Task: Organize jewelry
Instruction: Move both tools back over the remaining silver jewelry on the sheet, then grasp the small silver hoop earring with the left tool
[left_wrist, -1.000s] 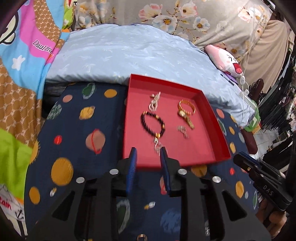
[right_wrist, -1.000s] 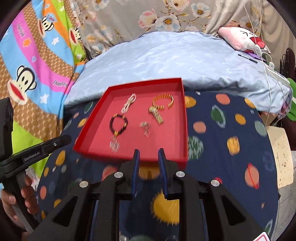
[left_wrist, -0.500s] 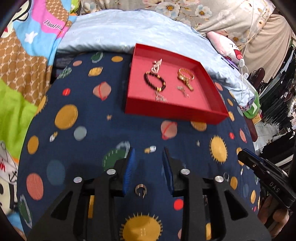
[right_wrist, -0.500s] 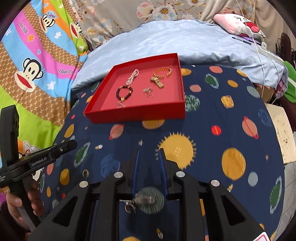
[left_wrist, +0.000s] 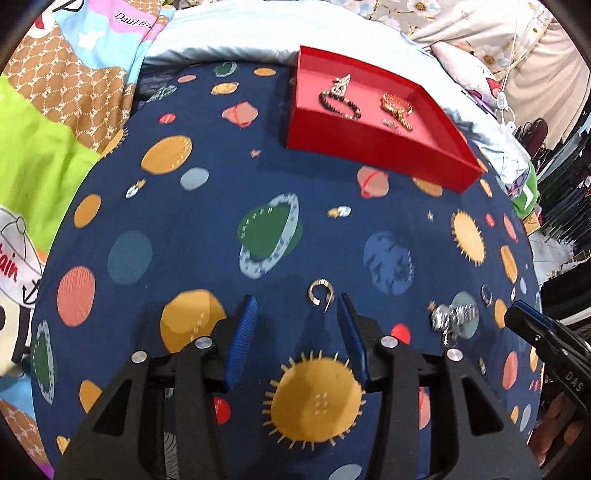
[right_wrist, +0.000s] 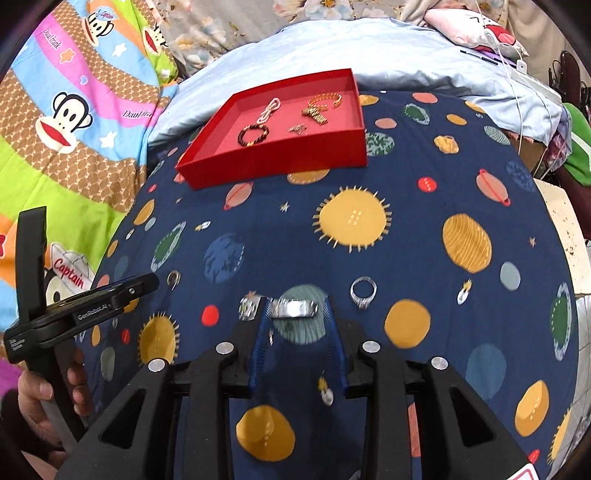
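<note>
**Both grippers drop back from the tray to the loose pieces**

Both grippers have pulled away from the red tray (left_wrist: 373, 147) since a second ago, when each hovered right at its near wall; now the tray sits far up the planet-print bedspread (left_wrist: 258, 236) and 2 loose pieces lie at the fingertips.

Nearest the left gripper (left_wrist: 297, 308), a small open gold hoop (left_wrist: 320, 292) lies flat on the cloth, just ahead of the tips and closer to the right-hand blue pad. Its jaws are opening, with nothing between them yet. The right gripper (right_wrist: 297, 314) is also opening; a silver band-like piece (right_wrist: 293, 308) lies across the gap at its tips, apparently resting on the cloth rather than pinched, with a second silver lump (right_wrist: 248, 308) just outside the left finger. A silver ring (right_wrist: 364, 291) sits a little further right.

My judgement: each hand is lining up a pick. The hoop is thin and flat, so the left tips should straddle it evenly and press into the soft cloth before closing. The right should centre on the band, clear of the neighbouring lump.

Farthest off, the tray already holds a dark bead bracelet (right_wrist: 253, 134), a pale chain (right_wrist: 269, 110) and gold pieces (right_wrist: 321, 105).
</note>
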